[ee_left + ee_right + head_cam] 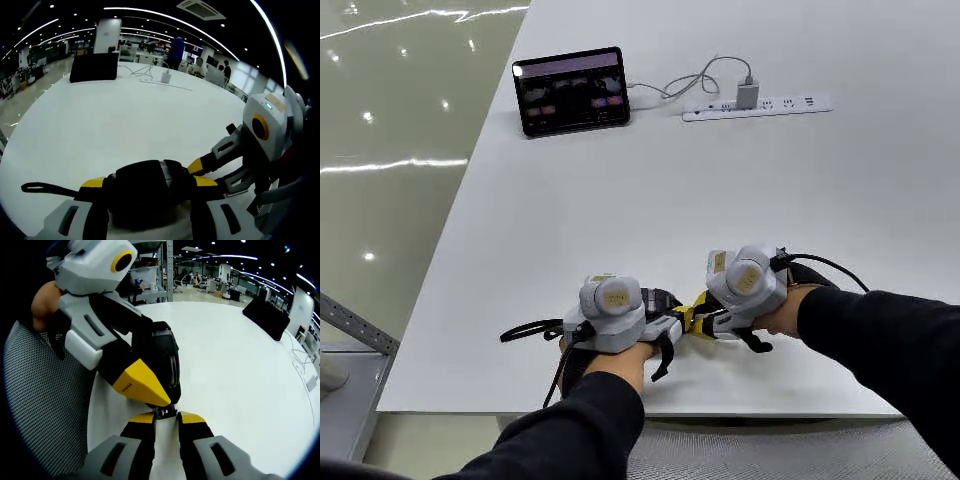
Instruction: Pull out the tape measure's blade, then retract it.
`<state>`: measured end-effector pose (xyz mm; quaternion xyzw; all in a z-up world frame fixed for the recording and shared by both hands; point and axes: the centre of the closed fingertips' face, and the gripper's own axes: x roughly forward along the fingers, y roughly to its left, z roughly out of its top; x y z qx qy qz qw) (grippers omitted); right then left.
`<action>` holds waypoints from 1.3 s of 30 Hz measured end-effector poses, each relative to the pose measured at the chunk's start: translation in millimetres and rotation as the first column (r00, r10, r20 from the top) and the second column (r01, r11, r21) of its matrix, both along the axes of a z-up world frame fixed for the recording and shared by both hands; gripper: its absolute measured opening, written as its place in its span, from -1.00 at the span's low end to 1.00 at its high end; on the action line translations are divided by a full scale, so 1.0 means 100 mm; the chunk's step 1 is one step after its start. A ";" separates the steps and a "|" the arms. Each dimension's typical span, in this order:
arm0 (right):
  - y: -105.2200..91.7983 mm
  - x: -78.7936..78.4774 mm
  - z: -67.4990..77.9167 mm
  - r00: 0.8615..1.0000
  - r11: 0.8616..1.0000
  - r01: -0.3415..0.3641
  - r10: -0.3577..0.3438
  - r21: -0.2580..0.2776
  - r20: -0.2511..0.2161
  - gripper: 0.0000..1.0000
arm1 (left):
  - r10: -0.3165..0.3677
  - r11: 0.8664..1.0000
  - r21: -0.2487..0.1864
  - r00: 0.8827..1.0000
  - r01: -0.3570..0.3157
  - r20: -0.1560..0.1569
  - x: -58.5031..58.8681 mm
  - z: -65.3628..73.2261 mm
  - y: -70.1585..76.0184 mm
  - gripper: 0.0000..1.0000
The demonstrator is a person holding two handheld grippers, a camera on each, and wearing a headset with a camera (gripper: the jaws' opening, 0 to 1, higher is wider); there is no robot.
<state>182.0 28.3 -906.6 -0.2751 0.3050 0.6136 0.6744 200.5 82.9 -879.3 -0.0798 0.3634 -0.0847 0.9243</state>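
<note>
Two grippers meet at the tape measure, near the table's front edge.
The left gripper clamps its black body; the right gripper pinches the blade hook (hardly out of the body).

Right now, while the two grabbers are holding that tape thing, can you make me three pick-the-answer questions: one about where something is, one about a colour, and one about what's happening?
1. Where is the tablet?
A) on the far side of the table, left of the power strip
B) between the grippers
C) on the floor

2. What colour are the jaw tips of the left gripper?
A) blue
B) yellow
C) pink

3. How is the blade of the tape measure?
A) stretched across to the tablet
B) hardly out, its tip pinched by the right gripper
C) lying loose on the floor

Answers: 1 A, the head view shows it there. 2 B, yellow shows in the left gripper view. 3 B, the right gripper view shows the tip right at the tape measure.
</note>
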 end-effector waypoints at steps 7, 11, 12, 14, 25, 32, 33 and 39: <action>-0.17 0.06 0.04 0.999 0.999 0.041 -0.041 0.006 -0.004 -0.48 | 0.002 1.000 0.001 1.000 -0.002 0.002 0.00 0.00 0.00 0.26; -0.20 0.04 0.12 0.998 0.997 0.061 -0.059 0.056 -0.039 -0.28 | -0.027 0.999 0.026 1.000 0.027 -0.002 -0.01 -0.01 -0.02 0.27; -0.21 0.03 0.12 0.997 0.997 0.062 -0.059 0.055 -0.041 -0.24 | -0.032 0.999 0.033 0.999 0.032 -0.003 -0.01 -0.02 -0.02 0.27; -0.23 0.04 0.13 0.997 0.996 0.065 -0.063 0.060 -0.040 -0.11 | -0.038 0.999 0.038 0.999 0.038 -0.004 -0.02 -0.02 -0.02 0.28; -0.16 0.03 0.14 0.986 0.988 0.130 -0.121 0.082 -0.114 0.93 | -0.044 0.998 0.046 0.999 0.045 -0.003 -0.02 -0.03 -0.02 0.28; -0.16 0.04 0.16 0.985 0.986 0.144 -0.135 0.081 -0.105 1.00 | -0.061 0.997 0.046 0.998 0.061 -0.006 -0.04 -0.03 -0.05 0.34; -0.17 0.04 0.18 0.986 0.985 0.144 -0.135 0.090 -0.097 1.00 | -0.066 0.997 0.045 0.998 0.067 -0.009 -0.04 -0.03 -0.05 0.35; -0.29 0.06 0.25 0.984 0.982 0.163 -0.155 0.099 -0.083 1.00 | -0.116 0.993 0.024 0.993 0.116 -0.001 -0.04 0.01 -0.10 0.48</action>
